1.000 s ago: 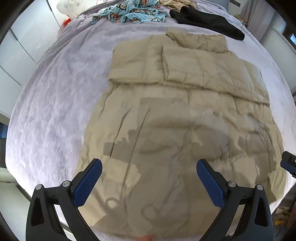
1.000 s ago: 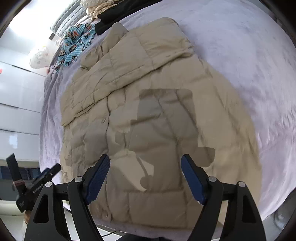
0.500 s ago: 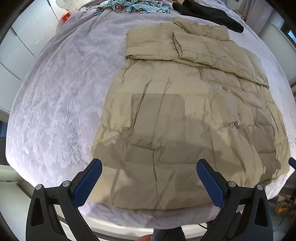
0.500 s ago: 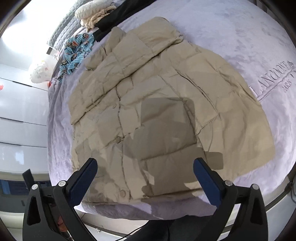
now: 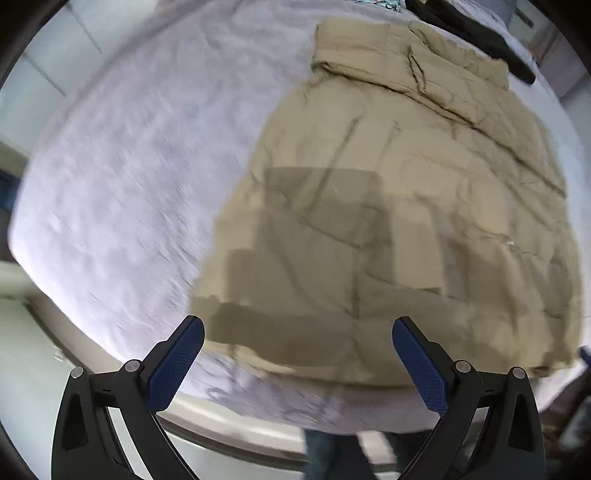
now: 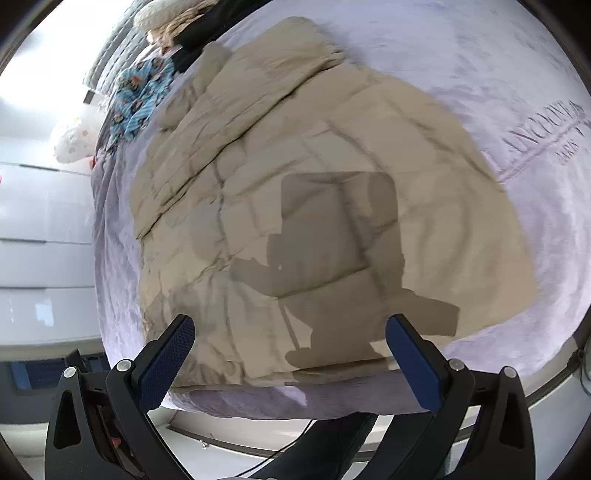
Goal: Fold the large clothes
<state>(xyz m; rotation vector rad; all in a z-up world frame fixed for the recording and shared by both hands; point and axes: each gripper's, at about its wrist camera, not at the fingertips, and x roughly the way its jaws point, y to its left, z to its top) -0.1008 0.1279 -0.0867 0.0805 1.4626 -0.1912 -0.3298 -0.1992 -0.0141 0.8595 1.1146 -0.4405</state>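
A tan quilted puffer jacket (image 5: 399, 206) lies flat on a lavender bedspread (image 5: 122, 177), its sleeves folded across the chest and its hem toward the near bed edge. My left gripper (image 5: 297, 343) hangs open above the hem's left corner, nothing between its blue pads. In the right wrist view the same jacket (image 6: 332, 199) fills the middle. My right gripper (image 6: 290, 341) stands wide open over the hem near the bed edge, holding nothing.
A black garment (image 5: 476, 33) and a blue patterned cloth (image 6: 142, 96) lie at the far end of the bed with pillows (image 6: 74, 142). White cabinets (image 6: 40, 221) stand to the left. A person's dark trouser legs (image 6: 332, 439) show below the bed edge.
Both grippers have drawn back toward the near bed edge, so the jacket's hem and the bed's edge have come into view. The left one shifted left. The right jaws widened.
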